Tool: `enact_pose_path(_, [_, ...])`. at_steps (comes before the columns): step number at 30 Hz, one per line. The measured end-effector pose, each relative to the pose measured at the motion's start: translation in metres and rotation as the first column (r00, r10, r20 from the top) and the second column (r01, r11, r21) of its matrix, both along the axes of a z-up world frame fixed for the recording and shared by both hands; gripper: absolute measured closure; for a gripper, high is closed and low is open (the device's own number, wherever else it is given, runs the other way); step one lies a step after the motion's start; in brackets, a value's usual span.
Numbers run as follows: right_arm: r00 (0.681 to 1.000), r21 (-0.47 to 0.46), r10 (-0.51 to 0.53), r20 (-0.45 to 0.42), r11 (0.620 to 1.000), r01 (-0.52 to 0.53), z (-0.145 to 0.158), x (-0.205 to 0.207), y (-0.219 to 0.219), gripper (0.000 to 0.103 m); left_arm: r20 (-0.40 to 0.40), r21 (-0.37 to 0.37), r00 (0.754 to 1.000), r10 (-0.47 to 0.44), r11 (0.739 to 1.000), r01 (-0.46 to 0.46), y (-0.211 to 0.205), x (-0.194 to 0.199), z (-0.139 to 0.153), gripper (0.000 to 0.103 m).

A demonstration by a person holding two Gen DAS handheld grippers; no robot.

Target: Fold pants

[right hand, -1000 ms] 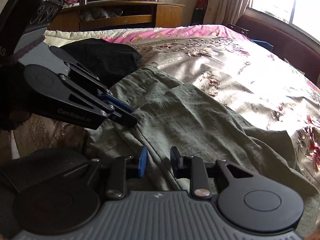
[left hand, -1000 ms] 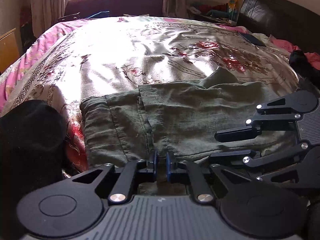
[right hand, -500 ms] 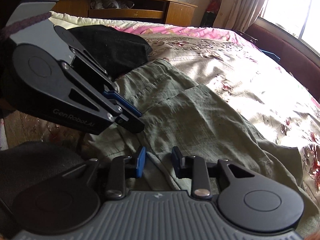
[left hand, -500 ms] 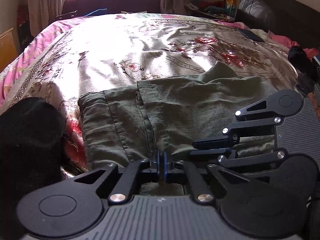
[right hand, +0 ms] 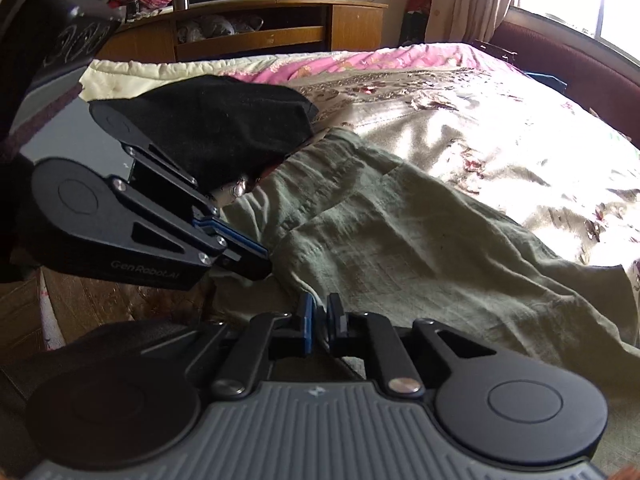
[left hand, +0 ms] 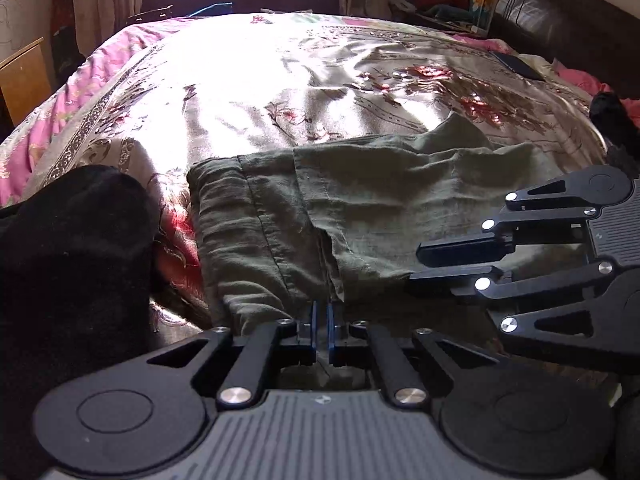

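Note:
Olive-green pants [left hand: 380, 208] lie spread on the flowered bedspread [left hand: 280, 72], with their near edge at the bed's side. My left gripper [left hand: 321, 316] sits on that edge at the middle seam; its jaws are opening slightly, a fold of the cloth still pinched between the blue pads. In the right wrist view the same pants [right hand: 400, 248] run off to the right. My right gripper [right hand: 318, 316] is at the hem just right of the left gripper [right hand: 260, 264]. Its jaws are opening, a narrow slit with pants cloth in it. In the left wrist view the right gripper [left hand: 416, 264] lies low over the hem.
A black garment [left hand: 72, 240] is heaped on the bed left of the pants, also in the right wrist view [right hand: 208, 128]. A dark headboard [left hand: 568, 28] stands far right, with a flat dark object [left hand: 516, 66] near it. A wooden cabinet [right hand: 260, 32] stands beyond the bed.
The right jaws have narrowed from wide apart to a thin slit on the pants edge. The left jaws shut fully half a second ago and now show a small gap. Neither hand has shifted.

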State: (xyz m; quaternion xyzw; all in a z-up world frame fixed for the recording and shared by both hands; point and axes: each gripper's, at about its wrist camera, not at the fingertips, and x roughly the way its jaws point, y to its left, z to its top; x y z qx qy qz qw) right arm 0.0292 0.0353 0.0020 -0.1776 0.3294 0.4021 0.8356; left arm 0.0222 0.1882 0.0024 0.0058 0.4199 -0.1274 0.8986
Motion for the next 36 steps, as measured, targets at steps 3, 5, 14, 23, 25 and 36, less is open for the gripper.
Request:
enact_pose_path(3, [0.995, 0.062, -0.093, 0.048, 0.994, 0.09, 0.027, 0.002, -0.041, 0.062, 0.028, -0.023, 1.0, -0.006, 1.0, 0.007, -0.001, 0.006, 0.008, 0.054])
enact_pose_path(5, [0.979, 0.069, -0.19, 0.072, 0.98, 0.185, 0.036, 0.008, -0.075, 0.062, 0.028, -0.018, 1.0, 0.004, 1.0, -0.004, -0.005, 0.015, 0.005, 0.05])
enact_pose_path(14, [0.789, 0.032, -0.614, 0.006, 0.789, 0.614, 0.015, 0.046, -0.207, 0.061, -0.048, -0.041, 0.998, 0.044, 0.998, -0.046, -0.015, 0.026, -0.007, 0.047])
enact_pose_path(23, [0.769, 0.051, -0.636, -0.06, 0.768, 0.639, -0.006, 0.043, -0.216, 0.06, -0.023, -0.125, 0.993, 0.117, 0.985, -0.119, 0.002, 0.019, 0.015, 0.046])
enact_pose_path(25, [0.763, 0.054, -0.643, -0.069, 0.761, 0.646, -0.006, 0.044, -0.218, 0.059, -0.015, -0.156, 0.994, 0.11, 0.982, -0.111, -0.004, 0.02, 0.014, 0.042])
enact_pose_path(36, [0.742, 0.06, -0.659, -0.12, 0.742, 0.668, -0.011, 0.055, -0.229, 0.058, -0.051, -0.12, 0.987, 0.154, 0.98, -0.159, -0.021, 0.035, -0.007, 0.053])
